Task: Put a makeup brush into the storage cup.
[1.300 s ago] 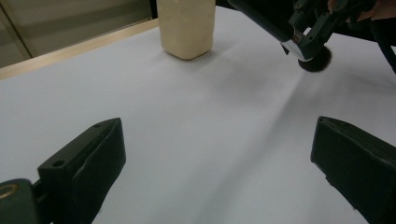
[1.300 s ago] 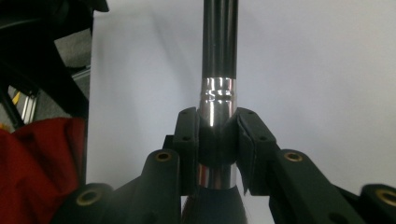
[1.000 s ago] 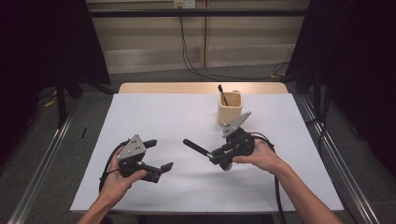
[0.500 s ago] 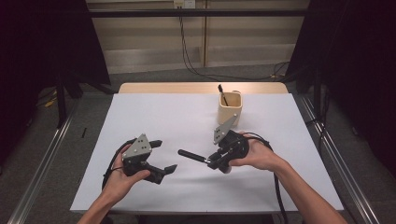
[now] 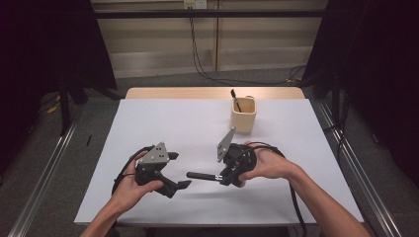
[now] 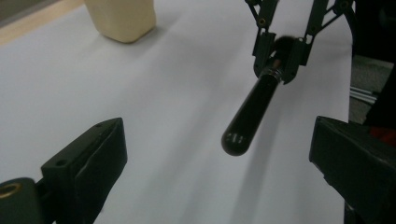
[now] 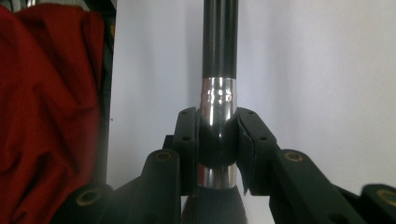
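A brush with a black handle (image 5: 200,176) and a silver ferrule (image 7: 218,98) is held level just above the white table (image 5: 168,123). My right gripper (image 5: 221,177) is shut on the ferrule, jaws on both sides of it (image 7: 217,135). The handle points left at my left gripper (image 5: 180,170), which is open. In the left gripper view the handle's rounded end (image 6: 233,140) hangs between the wide-apart jaws without touching them, and the right gripper (image 6: 279,56) shows beyond. A beige cup (image 5: 243,114) at the back right holds another dark brush (image 5: 235,100).
The cup (image 6: 123,18) stands at the far left in the left gripper view. Red cloth (image 7: 46,116) hangs past the table's edge in the right gripper view. Cables trail from both grippers. Metal rails (image 5: 44,173) run along both sides of the table.
My right gripper has carried the brush nearer and a little left, so the handle's end now lies between the left gripper's open jaws. The left gripper has barely shifted.
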{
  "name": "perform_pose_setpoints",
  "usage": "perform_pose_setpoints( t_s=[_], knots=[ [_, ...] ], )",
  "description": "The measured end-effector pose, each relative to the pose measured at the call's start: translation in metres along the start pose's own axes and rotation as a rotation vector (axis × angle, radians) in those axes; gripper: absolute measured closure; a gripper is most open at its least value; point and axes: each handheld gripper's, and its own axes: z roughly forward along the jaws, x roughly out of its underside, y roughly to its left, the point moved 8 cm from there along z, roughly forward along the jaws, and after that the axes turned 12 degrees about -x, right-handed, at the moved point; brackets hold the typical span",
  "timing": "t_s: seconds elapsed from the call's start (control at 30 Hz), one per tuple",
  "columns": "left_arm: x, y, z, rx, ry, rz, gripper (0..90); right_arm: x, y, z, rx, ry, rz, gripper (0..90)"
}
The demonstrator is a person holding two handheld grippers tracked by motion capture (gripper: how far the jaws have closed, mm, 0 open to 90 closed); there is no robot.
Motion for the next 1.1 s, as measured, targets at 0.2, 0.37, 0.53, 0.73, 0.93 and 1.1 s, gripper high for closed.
perform_pose_setpoints(
  t_s=[0.2,0.37,0.53,0.73,0.93,1.1],
  knots=[
    [-0.004,-0.002,0.005,0.031,0.028,0.011,5.5,0.0,-0.002,0.0,-0.005,0.074,0.002,71.6],
    [0.001,-0.006,0.012,0.082,0.107,0.048,6.0,0.003,-0.006,0.002,-0.007,0.137,0.0,71.6],
    [0.004,-0.005,0.016,0.119,0.194,0.076,5.9,0.005,-0.009,0.002,0.001,0.177,0.01,71.6],
    [0.005,-0.005,0.019,0.146,0.284,0.131,5.9,0.005,-0.012,0.003,-0.003,0.196,0.009,71.6],
    [0.008,-0.005,0.023,0.171,0.337,0.168,5.7,0.003,-0.009,0.006,-0.008,0.204,-0.007,71.6],
    [0.011,-0.008,0.026,0.192,0.364,0.204,10.9,0.0,-0.007,0.007,-0.012,0.197,-0.011,71.6]
  ],
)
